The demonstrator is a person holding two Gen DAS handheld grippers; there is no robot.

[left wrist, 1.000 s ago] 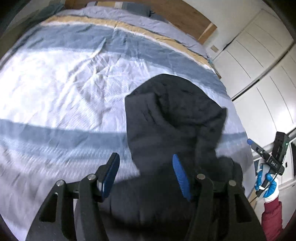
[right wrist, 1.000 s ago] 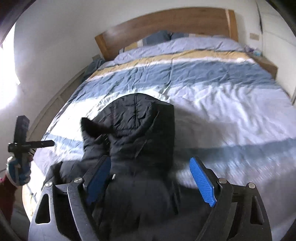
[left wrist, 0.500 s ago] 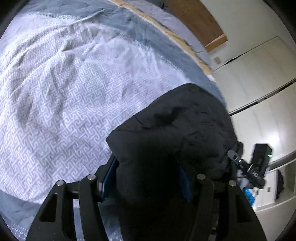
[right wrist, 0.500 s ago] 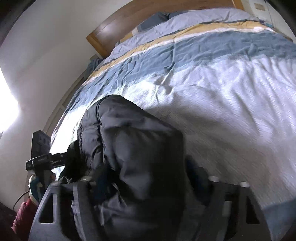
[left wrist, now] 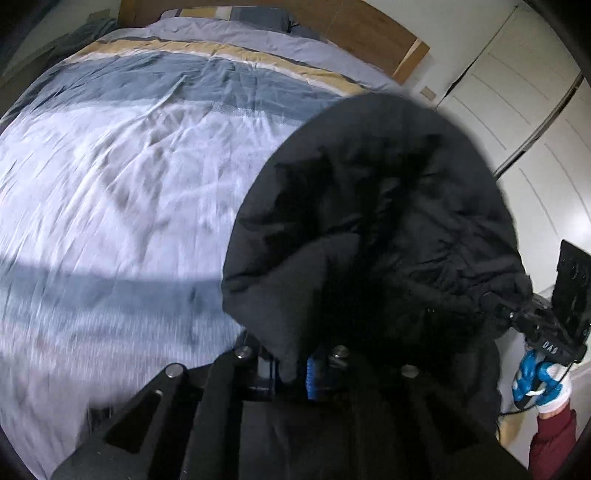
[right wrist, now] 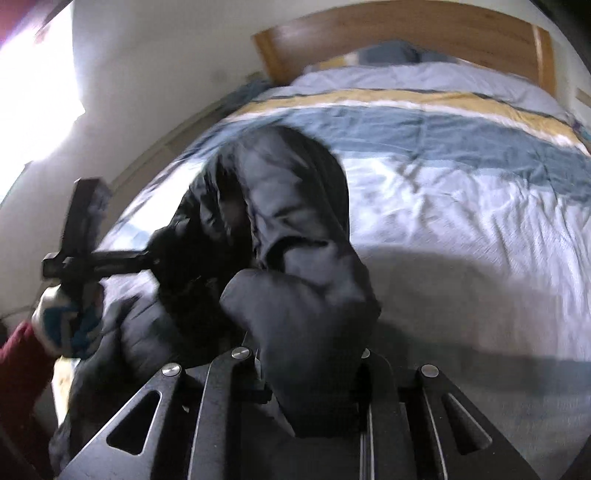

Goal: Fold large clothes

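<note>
Black jacket (left wrist: 369, 221) bunches between both closing grippers, left gripper (left wrist: 295, 369) and right gripper (right wrist: 310, 387), bare bedspread (left wrist: 110, 184) beyond.

The coat (left wrist: 369, 229) lies on the bed (left wrist: 110, 177) at 3 o'clock; the pillows (left wrist: 236, 13) are at 12.

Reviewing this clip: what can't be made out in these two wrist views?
- Left wrist view: the black jacket hides the bed's right side and the right gripper's tips.
- Right wrist view: jacket fabric covers the right gripper's pads.
- Both views: the jacket's lower part runs off the bottom edge.
- The bedcover is motion-blurred.
</note>
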